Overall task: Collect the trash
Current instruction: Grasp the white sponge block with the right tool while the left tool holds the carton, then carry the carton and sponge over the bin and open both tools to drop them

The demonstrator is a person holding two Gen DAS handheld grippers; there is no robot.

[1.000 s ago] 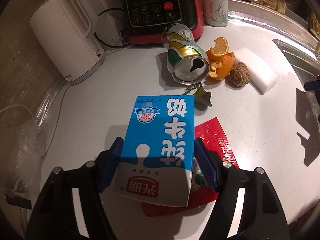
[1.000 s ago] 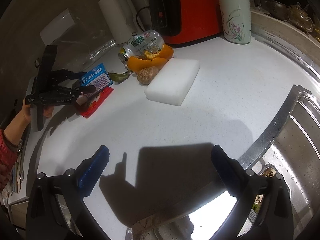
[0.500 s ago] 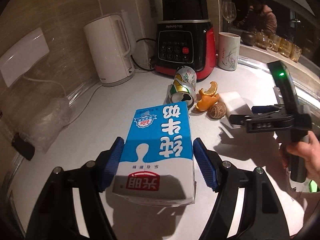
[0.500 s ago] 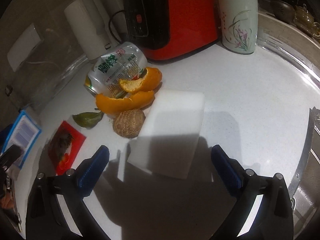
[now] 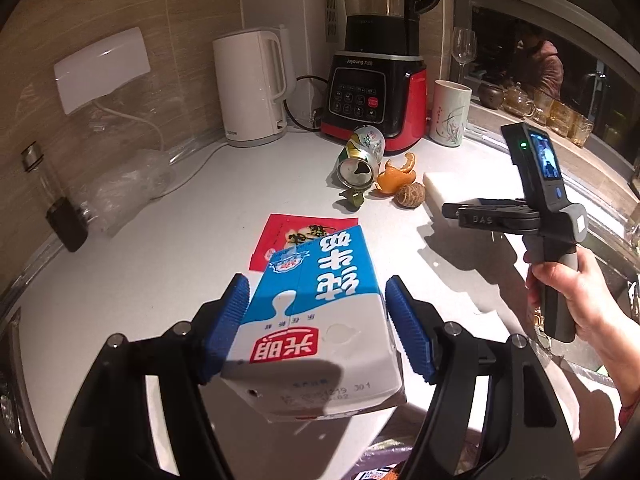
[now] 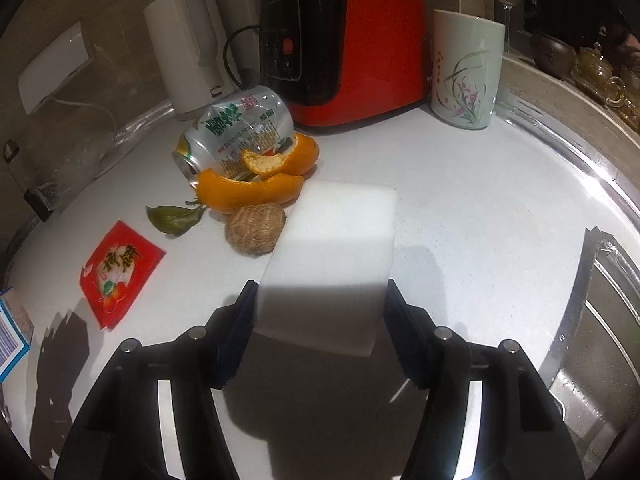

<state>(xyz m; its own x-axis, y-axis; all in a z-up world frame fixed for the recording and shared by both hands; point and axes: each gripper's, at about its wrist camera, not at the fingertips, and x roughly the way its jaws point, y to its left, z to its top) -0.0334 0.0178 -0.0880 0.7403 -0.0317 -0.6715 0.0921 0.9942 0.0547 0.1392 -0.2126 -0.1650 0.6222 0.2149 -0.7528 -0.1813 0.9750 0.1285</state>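
— Trash on a white desk [image 6: 480,208]: what is in each hand-held gripper?

— The left hand-held gripper [image 5: 316,320] is clamped on a blue-and-white milk carton [image 5: 316,312], its blue pads pressed to the carton's two sides, the carton lifted clear of the desk and tilted. The right hand-held gripper [image 6: 316,316] has just been closing; its jaws now sit against both sides of a white foam block [image 6: 336,256], which lies on the desk. Whether they truly squeeze it I cannot tell for sure, but no gap shows on either side.

— And the rest of the litter?

— Farther back and left of the block: a brown walnut-like nut [image 6: 255,229] touching the block's edge, curls of orange peel [image 6: 256,186] just behind it, a tipped drink can [image 6: 236,128] lying on its side against the peel, and a green leaf [image 6: 172,218] to the left. A red snack wrapper [image 6: 120,272] lies flat, nearer and farther left, apart from the pile.

— What stands at the far wall?

— A red-and-black blender [image 6: 344,48], a white kettle [image 6: 188,44] to its left, a flowered mug [image 6: 466,72] to its right. A person's hand [image 5: 576,300] grips the right tool's handle in the left wrist view.
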